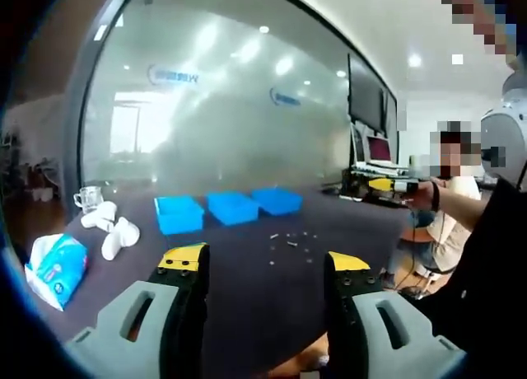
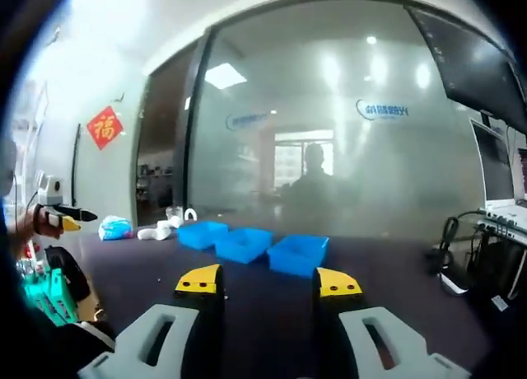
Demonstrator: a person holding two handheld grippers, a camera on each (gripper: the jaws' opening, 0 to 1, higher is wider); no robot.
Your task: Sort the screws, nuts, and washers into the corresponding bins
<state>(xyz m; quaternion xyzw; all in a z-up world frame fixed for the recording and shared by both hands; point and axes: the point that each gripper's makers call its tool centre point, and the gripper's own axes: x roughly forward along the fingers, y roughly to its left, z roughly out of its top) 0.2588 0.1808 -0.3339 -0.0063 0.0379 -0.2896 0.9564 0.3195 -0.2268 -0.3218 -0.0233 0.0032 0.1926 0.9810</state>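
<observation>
Three blue bins [image 1: 179,213] [image 1: 233,207] [image 1: 277,200] stand in a row on the dark table [image 1: 247,297]. In front of them lies a small scatter of screws, nuts and washers [image 1: 288,240]. My left gripper [image 1: 265,259] is open over the near table edge, short of the hardware, with nothing between its yellow-tipped jaws. A hand holds the right gripper [image 1: 391,185] at the right. In the right gripper view the same bins [image 2: 202,233] [image 2: 244,244] [image 2: 298,254] lie ahead of my open, empty right gripper [image 2: 268,282]. The left gripper [image 2: 62,214] shows at far left.
A tissue pack [image 1: 58,264], white objects [image 1: 111,231] and a glass cup [image 1: 89,198] sit left of the bins. A laptop [image 1: 379,148] and a seated person [image 1: 449,214] are at the right. Cables [image 2: 449,255] and another laptop [image 2: 498,181] lie right. A frosted glass wall [image 1: 230,107] stands behind.
</observation>
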